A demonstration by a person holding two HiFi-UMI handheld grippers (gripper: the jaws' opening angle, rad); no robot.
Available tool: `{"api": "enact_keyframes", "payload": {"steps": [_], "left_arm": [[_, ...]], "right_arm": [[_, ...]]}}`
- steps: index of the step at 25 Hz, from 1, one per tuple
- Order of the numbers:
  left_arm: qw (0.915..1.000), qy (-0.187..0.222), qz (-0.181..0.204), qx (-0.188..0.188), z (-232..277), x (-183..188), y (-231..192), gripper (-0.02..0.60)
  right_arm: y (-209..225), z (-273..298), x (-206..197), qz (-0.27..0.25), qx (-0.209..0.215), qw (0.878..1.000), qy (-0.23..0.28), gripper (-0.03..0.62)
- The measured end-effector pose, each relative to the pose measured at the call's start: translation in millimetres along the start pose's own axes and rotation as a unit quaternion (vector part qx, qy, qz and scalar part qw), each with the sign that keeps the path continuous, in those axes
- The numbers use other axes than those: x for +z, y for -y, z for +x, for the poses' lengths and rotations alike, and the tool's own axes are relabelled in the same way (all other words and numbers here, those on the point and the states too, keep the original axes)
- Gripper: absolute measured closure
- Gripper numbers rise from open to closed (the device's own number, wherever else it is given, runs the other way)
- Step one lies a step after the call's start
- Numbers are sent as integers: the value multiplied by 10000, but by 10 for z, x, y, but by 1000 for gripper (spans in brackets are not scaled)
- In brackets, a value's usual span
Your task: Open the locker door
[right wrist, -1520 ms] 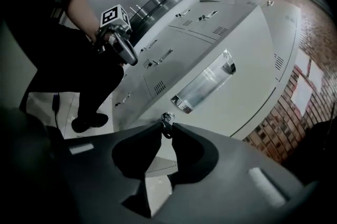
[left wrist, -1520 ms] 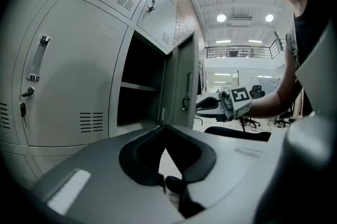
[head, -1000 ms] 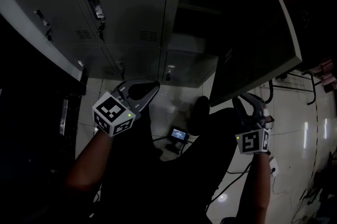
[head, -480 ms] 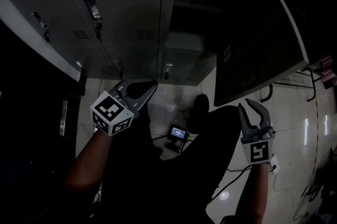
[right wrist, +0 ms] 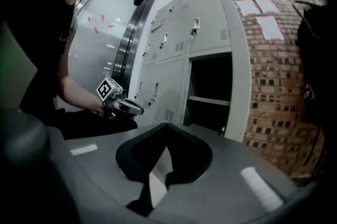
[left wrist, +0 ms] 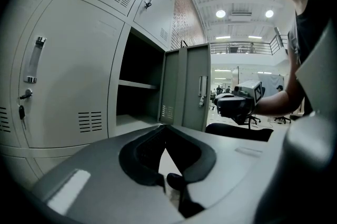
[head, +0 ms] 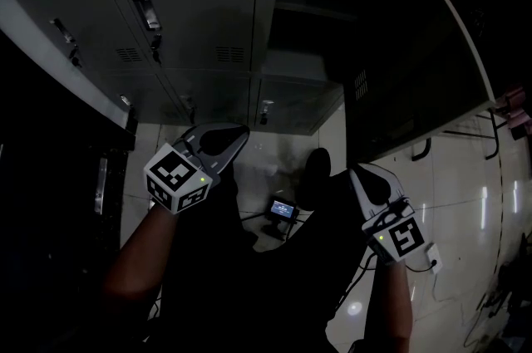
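The grey locker door [head: 407, 69] stands swung wide to the right, baring a dark compartment [head: 299, 27] with a shelf. My right gripper [head: 357, 173] hangs below the door's lower edge, apart from it, jaws shut with nothing between them. Level with it on the left, my left gripper [head: 239, 133] is shut and empty too, in front of the closed lockers. The left gripper view looks over its own shut jaws [left wrist: 165, 128] at the open door [left wrist: 187, 86], its handle [left wrist: 201, 91] and the right gripper [left wrist: 237, 107]. The right gripper [right wrist: 167, 125] faces the open compartment [right wrist: 210, 91].
Closed lockers with handles [head: 150, 11] fill the left and the row below. A small lit screen [head: 281, 213] and cables lie on the shiny tiled floor. A metal chair frame [head: 465, 135] stands behind the door. A brick wall [right wrist: 274, 70] flanks the lockers.
The right gripper has come away from the door's lower edge, moved down and left, and gone from open to shut. The door has swung a little wider. The left gripper has stayed put.
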State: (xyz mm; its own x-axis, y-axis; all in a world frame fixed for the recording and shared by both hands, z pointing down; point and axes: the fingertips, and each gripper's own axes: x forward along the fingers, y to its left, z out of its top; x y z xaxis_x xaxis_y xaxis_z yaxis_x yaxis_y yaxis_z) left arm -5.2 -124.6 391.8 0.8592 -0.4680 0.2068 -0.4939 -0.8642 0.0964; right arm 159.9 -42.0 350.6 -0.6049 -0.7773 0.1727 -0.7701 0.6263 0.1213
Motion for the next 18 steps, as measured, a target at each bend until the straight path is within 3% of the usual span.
{"api": "enact_keyframes", "payload": {"steps": [3,8,18], "left_arm": [[10000,1,3,9,-4,1,0,569],[10000,7,-14,-7,-15,3,-2,569],[10000,-52,15,10,-3,-10,-10,569]], "right_arm": [[-5,182,-94,408,106,9990,-147,592],[-24,305,-285,661,107,9969,-404,592],[-57,344,-322,531,155,9976,-428,594]]}}
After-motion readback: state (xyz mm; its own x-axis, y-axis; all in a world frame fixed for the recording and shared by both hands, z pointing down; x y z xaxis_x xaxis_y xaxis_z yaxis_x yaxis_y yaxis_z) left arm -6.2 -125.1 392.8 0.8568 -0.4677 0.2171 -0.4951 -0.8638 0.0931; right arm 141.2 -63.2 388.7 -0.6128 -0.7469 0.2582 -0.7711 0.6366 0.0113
